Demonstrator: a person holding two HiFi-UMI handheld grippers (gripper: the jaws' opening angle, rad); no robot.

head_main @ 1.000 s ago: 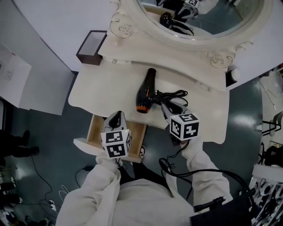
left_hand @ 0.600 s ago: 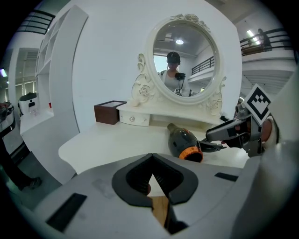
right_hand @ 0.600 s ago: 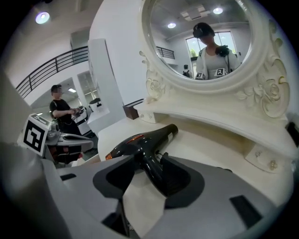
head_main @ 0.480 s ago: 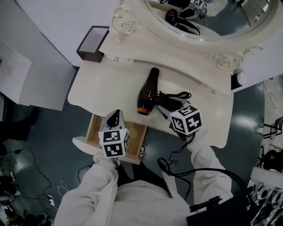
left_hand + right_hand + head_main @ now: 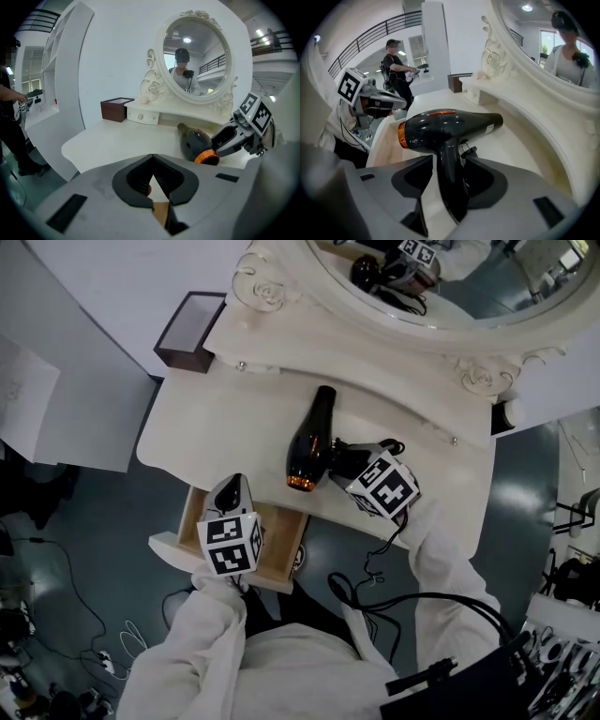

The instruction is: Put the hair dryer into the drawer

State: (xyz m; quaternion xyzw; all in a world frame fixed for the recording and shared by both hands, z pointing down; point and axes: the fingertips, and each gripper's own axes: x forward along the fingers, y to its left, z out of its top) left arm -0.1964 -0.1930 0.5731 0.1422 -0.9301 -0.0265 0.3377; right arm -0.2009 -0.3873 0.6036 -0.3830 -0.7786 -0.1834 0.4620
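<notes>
The hair dryer [image 5: 309, 439] lies on its side on the cream tabletop [image 5: 216, 423] of the dressing table, at the centre of the head view. It is black, with an orange ring at the end nearest the table's front edge. Its black cord [image 5: 380, 442] is bunched just to its right. The right gripper [image 5: 345, 459] reaches in from the lower right. Its jaws have just been opening and stand wide, with the dryer's handle [image 5: 446, 161] between them and a gap showing on the handle's left side. The left gripper [image 5: 232, 491] hangs at lower left of centre over the open drawer [image 5: 284, 538], which is pulled out below the table's front edge and shows a pale wooden interior. The left jaws are closed tip to tip, and no object can be made out between them. Behind the tabletop runs a raised unit of small knobbed drawers [image 5: 140, 115]. Above it, at the top of the frame, stands an oval mirror [image 5: 469, 282] in a carved cream surround. A brown box [image 5: 187, 326] sits beside the unit's left end, at upper left. White wall panels [image 5: 112, 277] fill the upper left corner. The floor [image 5: 103, 502] is dark grey-green and glossy, with loose cables [image 5: 117, 662] at lower left. In the right gripper view a person [image 5: 396, 61] stands in the background at upper left, below a railing.
</notes>
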